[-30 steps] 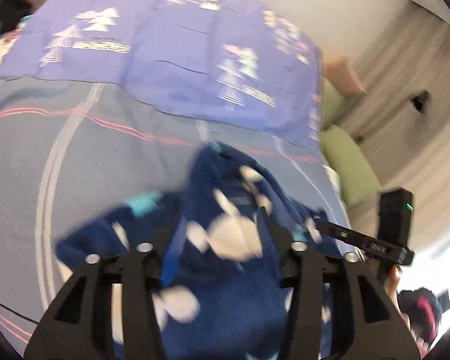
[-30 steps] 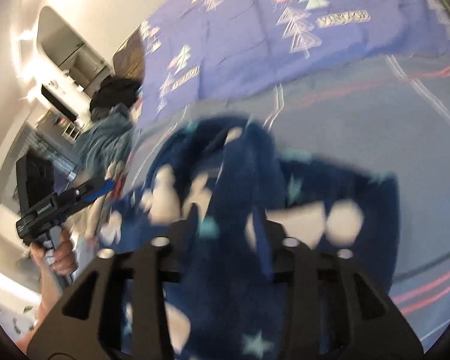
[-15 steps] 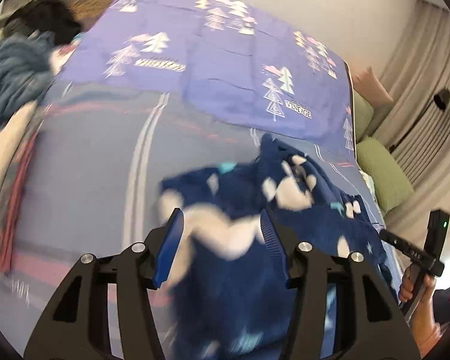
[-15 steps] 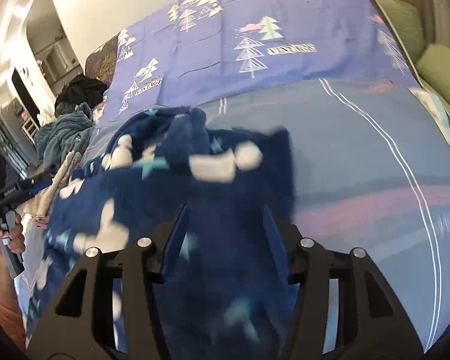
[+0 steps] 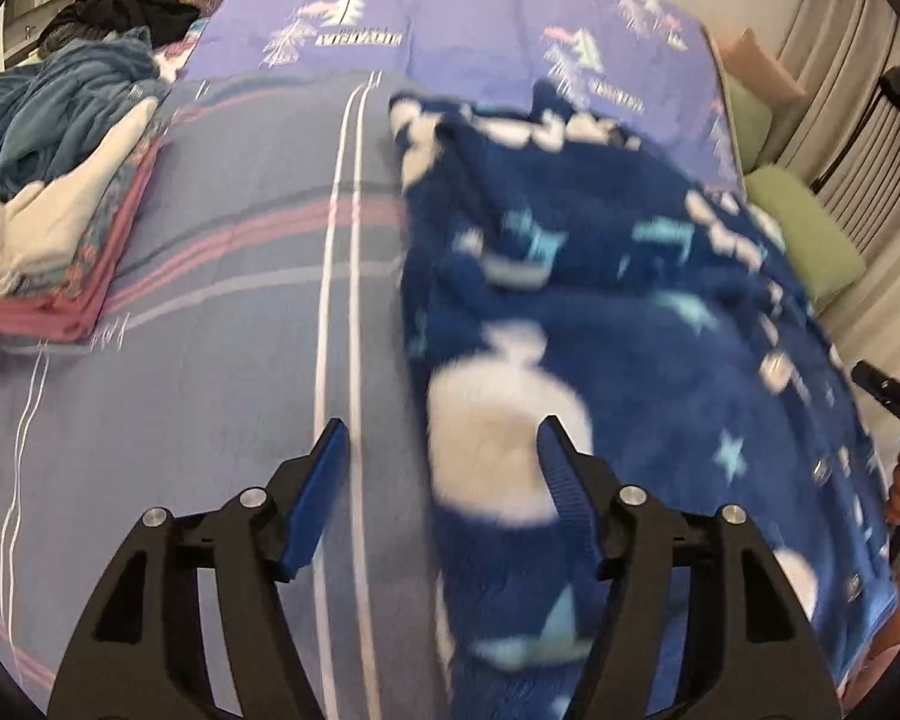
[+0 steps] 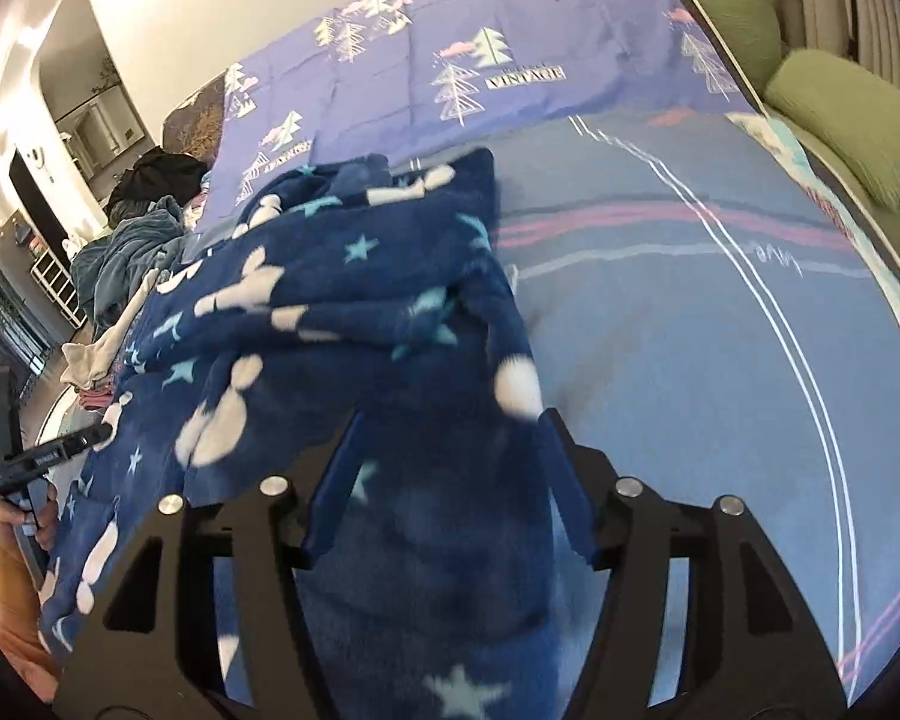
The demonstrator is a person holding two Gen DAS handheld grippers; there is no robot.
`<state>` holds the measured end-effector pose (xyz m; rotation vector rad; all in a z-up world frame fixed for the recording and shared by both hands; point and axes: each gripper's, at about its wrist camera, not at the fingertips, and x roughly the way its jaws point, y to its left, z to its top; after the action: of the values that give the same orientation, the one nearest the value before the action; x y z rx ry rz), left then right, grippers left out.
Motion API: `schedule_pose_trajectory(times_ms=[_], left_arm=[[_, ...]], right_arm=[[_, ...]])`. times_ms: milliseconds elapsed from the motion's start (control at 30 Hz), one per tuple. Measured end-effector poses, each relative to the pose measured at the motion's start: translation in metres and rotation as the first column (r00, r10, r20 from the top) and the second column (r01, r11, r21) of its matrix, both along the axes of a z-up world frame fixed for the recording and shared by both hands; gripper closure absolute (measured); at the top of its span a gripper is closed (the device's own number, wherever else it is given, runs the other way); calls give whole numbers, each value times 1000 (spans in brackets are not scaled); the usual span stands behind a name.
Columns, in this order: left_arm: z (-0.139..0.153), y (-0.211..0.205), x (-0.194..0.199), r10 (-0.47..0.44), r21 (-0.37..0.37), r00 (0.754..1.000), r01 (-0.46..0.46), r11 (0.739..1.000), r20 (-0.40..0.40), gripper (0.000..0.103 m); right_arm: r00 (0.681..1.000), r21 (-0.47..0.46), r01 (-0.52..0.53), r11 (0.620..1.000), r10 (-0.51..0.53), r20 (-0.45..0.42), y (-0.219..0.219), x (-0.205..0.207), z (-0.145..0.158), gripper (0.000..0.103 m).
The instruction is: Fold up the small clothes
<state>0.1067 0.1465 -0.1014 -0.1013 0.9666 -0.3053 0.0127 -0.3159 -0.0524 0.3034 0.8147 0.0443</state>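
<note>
A dark blue fleece garment [image 5: 600, 312] with white shapes and pale stars lies spread on the bed; it also shows in the right wrist view [image 6: 342, 324]. My left gripper [image 5: 444, 456] is open, its jaws wide apart, low over the garment's left edge. My right gripper [image 6: 450, 450] is open, low over the garment's right part, with fleece lying between and under its fingers. Each gripper shows at the edge of the other's view, the right one [image 5: 894, 396] and the left one [image 6: 36, 456].
The bed has a grey-blue striped sheet [image 5: 210, 312] and a purple tree-print cover [image 5: 450, 18] at the far end. A stack of folded clothes [image 5: 48, 240] and a heap of blue and black clothes [image 5: 72, 90] lie left. Green cushions [image 6: 834, 114] lie right.
Both grippers have opened and let the garment go. It has dropped and spread flat on the bed, and both grippers have come down low over it.
</note>
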Motion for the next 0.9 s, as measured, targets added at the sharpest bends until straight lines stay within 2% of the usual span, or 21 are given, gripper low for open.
schedule_pose_trajectory(times_ms=[167,333,467,567,667,767,900], left_arm=[[1,6,-29,-40,-27,999,40,999,-12,37],[-3,13,-57,-34,-33,999,33,999,-12,37],[8,13,-75,13,-12,1000,-13,1000,-5,37],[25,2,-94,-17,2,999,17,1000,46,37],[42,-21,-123,-105,-8,988,107,994,114,37],[44,-45,-148,-175,-34,975,181,983,137,37],[34,-71,-176,-254,-81,961,264,961,112,37]], right_arm=[[998,11,38,999,-38,-41,-9,-27,-9,41],[991,78,102,992,-94,-100,-23,-54,-23,41],[994,28,107,994,-107,-23,-14,-84,-9,41],[998,-14,28,1000,-27,53,8,-102,8,46],[987,-20,-115,993,117,109,39,-122,18,54],[953,-35,-267,963,269,138,74,-142,18,65],[893,-102,-417,903,428,139,116,-172,8,68]])
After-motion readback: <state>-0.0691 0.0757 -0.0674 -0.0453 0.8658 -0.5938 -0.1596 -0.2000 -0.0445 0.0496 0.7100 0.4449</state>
